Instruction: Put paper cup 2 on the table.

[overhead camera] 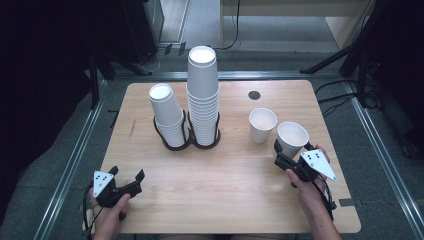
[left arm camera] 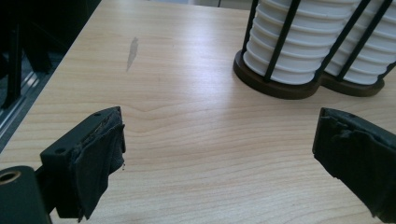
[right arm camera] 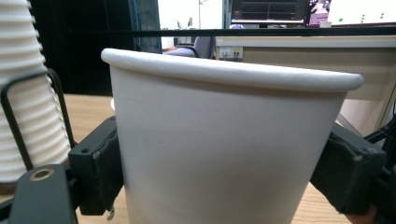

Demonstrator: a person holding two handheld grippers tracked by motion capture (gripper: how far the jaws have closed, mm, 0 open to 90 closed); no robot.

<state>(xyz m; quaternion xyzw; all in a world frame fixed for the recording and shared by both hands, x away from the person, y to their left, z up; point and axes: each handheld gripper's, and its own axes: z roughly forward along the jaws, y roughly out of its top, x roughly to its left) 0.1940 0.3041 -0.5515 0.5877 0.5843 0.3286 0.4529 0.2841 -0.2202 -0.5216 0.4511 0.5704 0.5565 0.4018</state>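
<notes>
The wooden table (overhead camera: pixel 220 200) is carrying everything here, and near its centre, toward twelve o'clock, a black twin-ring cup holder (overhead camera: pixel 191 142) is standing with two stacks of upturned white paper cups: the taller stack (overhead camera: pixel 203 95) in the ring at three o'clock, the shorter, leaning stack (overhead camera: pixel 167 115) in the ring at nine o'clock. At about three o'clock from the holder, a single paper cup (overhead camera: pixel 262 125) is standing upright, and a second upright paper cup (overhead camera: pixel 292 138) is sitting just beside it at four o'clock, near the table's right edge. The right gripper (overhead camera: pixel 281 154) is clamping this second cup from its six o'clock side; in the right gripper view the jaws are pressing both sides of the cup wall (right arm camera: pixel 224 154) below the rim. The left gripper (overhead camera: pixel 127 176) is hovering with its jaws wide apart and nothing between them at the table's seven o'clock corner, with bare wood (left arm camera: pixel 205 140) ahead of it. To place this cup well, I judge the grip should be staying light so the thin wall is not creasing, and the base should be meeting the wood flat before release. The neighbouring cup is standing closest and looks easiest to knock; the holder is well apart.
</notes>
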